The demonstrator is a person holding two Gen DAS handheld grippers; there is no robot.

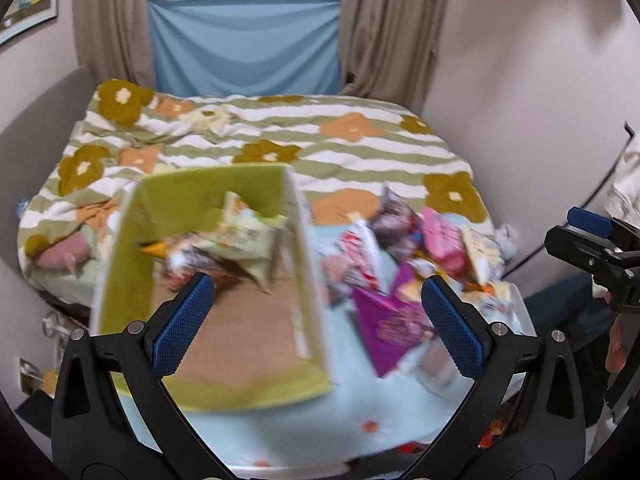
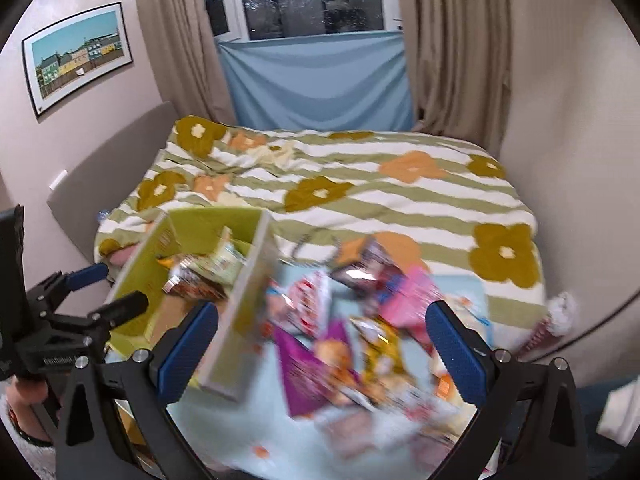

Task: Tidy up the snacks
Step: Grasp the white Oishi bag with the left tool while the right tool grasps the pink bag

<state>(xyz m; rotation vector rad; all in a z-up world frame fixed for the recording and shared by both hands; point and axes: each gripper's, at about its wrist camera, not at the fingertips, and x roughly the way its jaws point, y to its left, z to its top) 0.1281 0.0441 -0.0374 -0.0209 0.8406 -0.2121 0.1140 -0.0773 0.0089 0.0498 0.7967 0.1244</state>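
An open green box [image 1: 120, 264] [image 2: 138, 264] stands on a pale blue cloth and holds several snack packets [image 1: 236, 236] [image 2: 208, 268] at its far end. To its right lies a heap of loose snacks: a purple packet [image 1: 384, 328] [image 2: 304, 368], a pink one [image 1: 440, 240] [image 2: 408, 296], a red-and-white one [image 1: 360, 256] [image 2: 308, 300]. My left gripper [image 1: 318, 324] hangs open above the box's right wall, nothing between its fingers. Over the heap my right gripper [image 2: 320, 352] is open and empty too. Both views are motion-blurred.
The pale blue cloth [image 1: 320, 412] [image 2: 224, 432] lies at the near end of a bed with a green-striped flowered duvet [image 1: 320, 148] [image 2: 360, 192]. Walls, beige curtains and a window close in behind. A person's hand [image 2: 24, 396] holds the left gripper.
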